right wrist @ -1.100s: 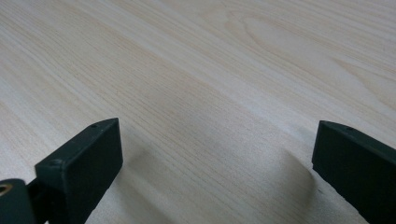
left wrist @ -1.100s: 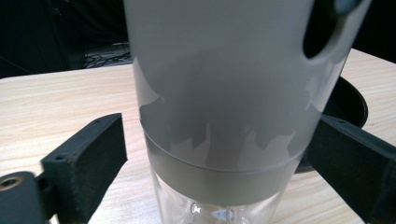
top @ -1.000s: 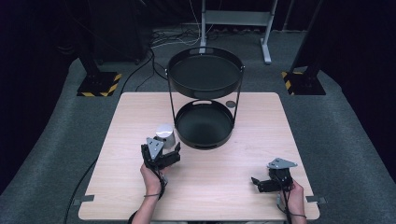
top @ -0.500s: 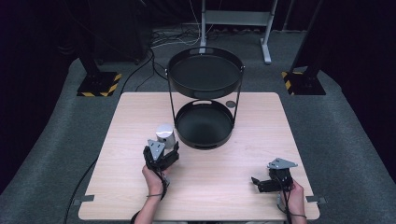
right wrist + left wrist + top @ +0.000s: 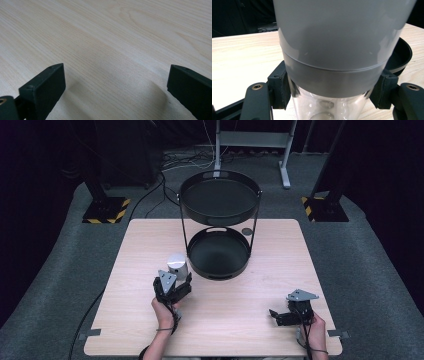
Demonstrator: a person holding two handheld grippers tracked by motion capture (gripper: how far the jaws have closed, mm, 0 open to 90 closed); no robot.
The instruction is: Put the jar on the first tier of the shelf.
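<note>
On the left of the high view we see our left tool (image 5: 176,281) just behind a grey-and-clear cup (image 5: 177,265) that stands on the pale wooden desk (image 5: 140,250). In the left gripper view the cup (image 5: 337,50) sits between the two black jaws, whose pads (image 5: 280,86) press against its sides at the grey band, so this tool is clamped on the cup. The cup is upright, clear at the base and frosted grey above, just beside the lower tray of a black two-tier stand (image 5: 219,227) at the middle of the desk. A small dark round object (image 5: 246,232) lies on the desk at the stand's far right side. At the right, our right tool (image 5: 282,316) rests low near the desk's front edge; in the right gripper view its jaws stand wide apart over bare wood (image 5: 120,45), holding nothing.
</note>
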